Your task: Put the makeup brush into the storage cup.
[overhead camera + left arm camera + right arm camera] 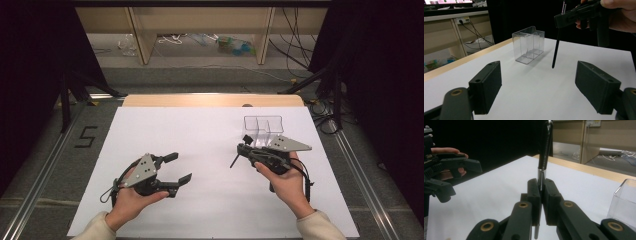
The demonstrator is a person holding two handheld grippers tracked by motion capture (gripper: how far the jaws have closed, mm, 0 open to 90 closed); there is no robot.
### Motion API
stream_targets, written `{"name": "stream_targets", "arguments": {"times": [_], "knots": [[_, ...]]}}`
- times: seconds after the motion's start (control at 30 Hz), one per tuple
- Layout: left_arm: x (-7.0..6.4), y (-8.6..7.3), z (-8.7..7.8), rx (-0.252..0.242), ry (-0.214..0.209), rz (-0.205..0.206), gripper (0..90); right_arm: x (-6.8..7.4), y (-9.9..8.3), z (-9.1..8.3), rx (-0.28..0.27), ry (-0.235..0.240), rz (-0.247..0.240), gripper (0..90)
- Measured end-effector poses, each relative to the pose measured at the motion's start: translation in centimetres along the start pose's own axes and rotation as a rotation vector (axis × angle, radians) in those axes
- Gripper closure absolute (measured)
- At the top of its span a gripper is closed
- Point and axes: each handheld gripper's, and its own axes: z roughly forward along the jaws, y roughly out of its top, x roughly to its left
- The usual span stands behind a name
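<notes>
The worktop [210, 150] is plain white, with a pale wood edge at twelve o'clock. Both tongs, left [179, 167] and right [241, 145], are matte black with brass-coloured rivets and grey plates on top. The pen [544, 155] is black with a silver band. The divided box [262, 127] is clear and colourless.

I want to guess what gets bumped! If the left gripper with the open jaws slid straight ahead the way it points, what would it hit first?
Probably the black pen hanging from the right gripper; the clear box stands farther back, slightly aside. Depth is hard to judge.
</notes>
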Motion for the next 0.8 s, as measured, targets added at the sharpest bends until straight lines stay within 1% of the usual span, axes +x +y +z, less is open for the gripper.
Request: {"name": "stream_targets", "arguments": {"times": [0.07,0.1,0.13,0.17,0.2,0.23,0.3,0.37,0.4,0.43,0.47,0.5,0.53,0.57,0.6,0.63,0.67,0.73,0.77,0.8], "knots": [[0.2,0.0,-0.4,-0.005,-0.006,-0.005,20.6,0.0,0.0,-0.1,-0.001,-0.002,-0.001,85.6],[0.2,0.0,-0.5,-0.007,-0.010,-0.011,20.4,0.1,0.0,-0.1,0.006,0.006,0.026,85.6],[0.3,0.0,-0.7,-0.007,-0.014,-0.003,20.2,0.0,0.1,-0.2,-0.004,-0.003,0.007,85.6],[0.4,-0.1,-0.9,-0.004,-0.015,-0.011,20.0,-0.1,0.1,-0.2,-0.008,-0.004,0.003,85.6],[0.5,-0.1,-1.0,-0.004,-0.016,-0.008,19.7,0.0,0.1,-0.3,0.006,-0.001,0.017,85.6],[0.5,-0.2,-1.2,-0.005,-0.017,-0.017,19.4,0.0,0.1,-0.4,0.010,0.002,0.023,85.6],[0.7,-0.3,-1.5,-0.012,-0.027,-0.030,18.7,-0.1,0.1,-0.4,0.003,-0.003,0.029,85.6],[0.7,-0.3,-1.7,-0.012,-0.033,-0.037,18.3,-0.1,0.1,-0.6,0.023,-0.005,0.026,85.6],[0.8,-0.4,-1.8,-0.009,-0.037,-0.031,18.2,-0.1,0.2,-0.7,0.022,-0.004,0.024,85.6],[0.7,-0.4,-1.9,-0.010,-0.043,-0.029,17.7,-0.2,0.2,-0.7,0.011,-0.011,0.010,85.6],[0.7,-0.4,-1.9,-0.013,-0.050,-0.031,17.3,-0.2,0.2,-0.8,0.020,-0.016,0.024,85.6],[0.6,-0.4,-2.0,-0.015,-0.055,-0.033,17.2,-0.2,0.2,-0.8,0.019,-0.007,0.028,85.6],[0.6,-0.4,-2.1,-0.022,-0.057,-0.043,17.1,-0.2,0.2,-0.8,-0.002,-0.008,0.028,85.6],[0.6,-0.4,-2.2,-0.026,-0.058,-0.042,17.1,-0.4,0.2,-0.8,-0.011,-0.014,0.003,85.6],[0.7,-0.4,-2.3,-0.031,-0.059,-0.042,17.1,-0.3,0.2,-1.0,0.007,-0.024,0.019,85.6],[0.7,-0.4,-2.4,-0.035,-0.058,-0.042,17.1,-0.3,0.3,-1.1,0.017,-0.017,0.024,85.6],[0.8,-0.4,-2.5,-0.041,-0.061,-0.035,17.1,-0.4,0.3,-1.1,0.016,-0.017,0.023,85.6],[0.9,-0.4,-2.7,-0.045,-0.058,-0.042,16.9,-0.5,0.3,-1.1,-0.001,-0.026,0.027,85.6],[0.9,-0.5,-2.8,-0.049,-0.059,-0.042,16.9,-0.5,0.3,-1.2,-0.008,-0.019,0.029,85.6],[1.0,-0.5,-2.9,-0.050,-0.060,-0.042,16.9,-0.7,0.3,-1.1,-0.030,-0.026,0.010,85.6]]}}
